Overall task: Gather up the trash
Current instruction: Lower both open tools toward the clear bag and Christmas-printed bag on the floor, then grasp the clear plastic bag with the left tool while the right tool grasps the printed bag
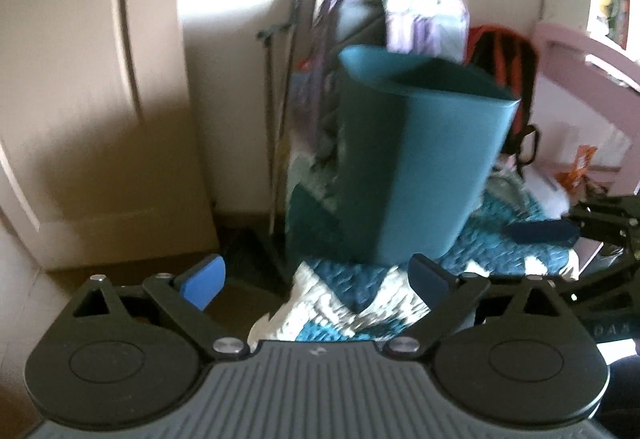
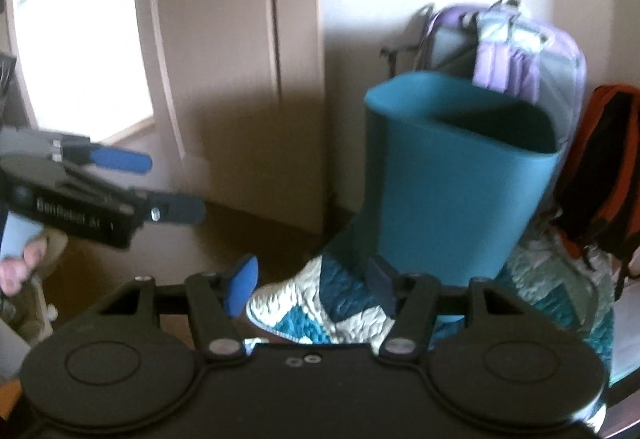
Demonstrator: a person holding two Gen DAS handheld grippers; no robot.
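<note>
A tall teal bin stands slightly tilted on a teal-and-white quilt, straight ahead of both grippers. My left gripper is open and wide, with nothing between its blue pads; it hangs short of the bin's base. One blue finger of the right gripper reaches in from the right edge. In the right wrist view the bin rises just beyond my right gripper, which is open over the quilt with nothing between its fingers. The left gripper is at the left there, jaws apart. The bin's inside is hidden.
A purple backpack and a red-and-black backpack lean behind the bin. A closed door and wall stand to the left, a thin metal stand beside the bin. Pink furniture and orange packaging lie to the right. A person's hand shows low left.
</note>
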